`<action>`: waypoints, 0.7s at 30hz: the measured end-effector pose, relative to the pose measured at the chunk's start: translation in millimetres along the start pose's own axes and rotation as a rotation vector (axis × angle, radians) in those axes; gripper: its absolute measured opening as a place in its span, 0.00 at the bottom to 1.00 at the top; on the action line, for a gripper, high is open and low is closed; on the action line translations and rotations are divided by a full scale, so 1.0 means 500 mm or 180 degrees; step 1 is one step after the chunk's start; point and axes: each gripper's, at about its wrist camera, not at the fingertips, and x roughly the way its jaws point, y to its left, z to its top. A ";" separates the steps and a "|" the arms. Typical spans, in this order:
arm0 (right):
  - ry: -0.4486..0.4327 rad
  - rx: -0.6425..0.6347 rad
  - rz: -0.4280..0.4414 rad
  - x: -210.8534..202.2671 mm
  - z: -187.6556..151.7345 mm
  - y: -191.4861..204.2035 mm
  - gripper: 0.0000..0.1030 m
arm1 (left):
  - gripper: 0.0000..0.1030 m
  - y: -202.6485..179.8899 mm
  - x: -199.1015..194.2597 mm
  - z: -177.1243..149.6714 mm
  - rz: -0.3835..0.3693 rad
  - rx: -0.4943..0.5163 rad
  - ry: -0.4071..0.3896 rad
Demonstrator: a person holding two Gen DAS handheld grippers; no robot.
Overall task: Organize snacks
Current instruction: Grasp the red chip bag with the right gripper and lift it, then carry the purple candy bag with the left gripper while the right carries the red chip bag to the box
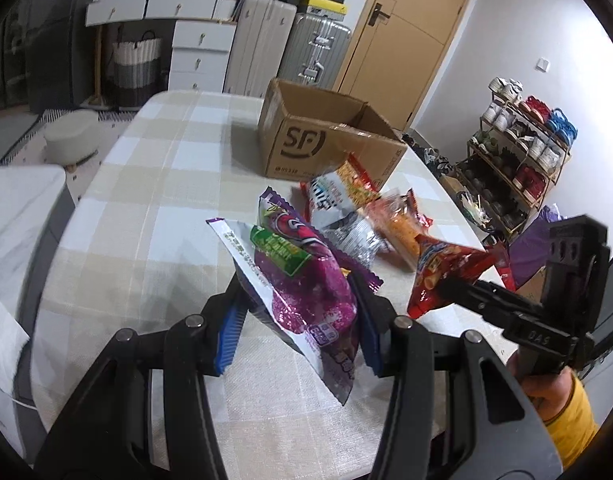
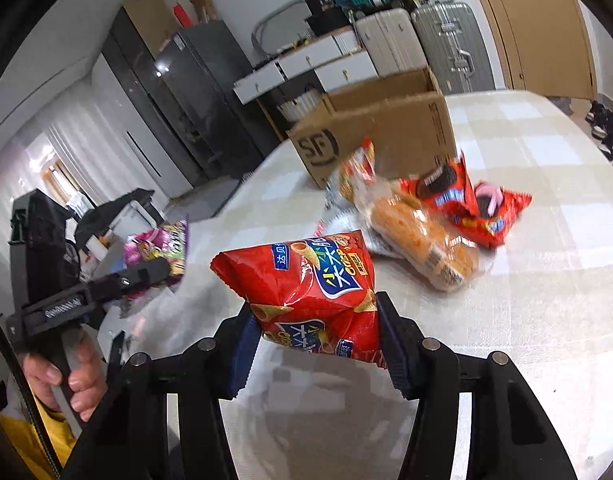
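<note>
Checked tablecloth (image 1: 154,208), crinkly foil packets (image 1: 306,280)

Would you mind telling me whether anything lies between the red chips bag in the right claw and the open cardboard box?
Yes. The loose snack pile lies on the table right in front of the cardboard box, between it and the red chips bag in the right claw.

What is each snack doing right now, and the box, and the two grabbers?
Purple shiny snack bag: lifted, pinched by left gripper.
Red cone-crisp snack bag: lifted, pinched by right gripper.
Brown cardboard box: open on top, standing on the checked table.
Clear bag of orange bread: lying on the table.
Red cookie packet: lying flat beside it.
</note>
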 end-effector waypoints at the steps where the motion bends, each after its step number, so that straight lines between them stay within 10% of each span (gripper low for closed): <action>1: -0.0029 -0.0018 0.0019 -0.010 0.004 0.007 0.54 | 0.45 -0.004 -0.008 0.004 0.0005 0.0018 -0.0022; 21: -0.0521 -0.0047 0.0325 -0.148 0.084 0.059 0.54 | 0.45 -0.063 -0.079 0.067 -0.0021 0.0174 -0.0183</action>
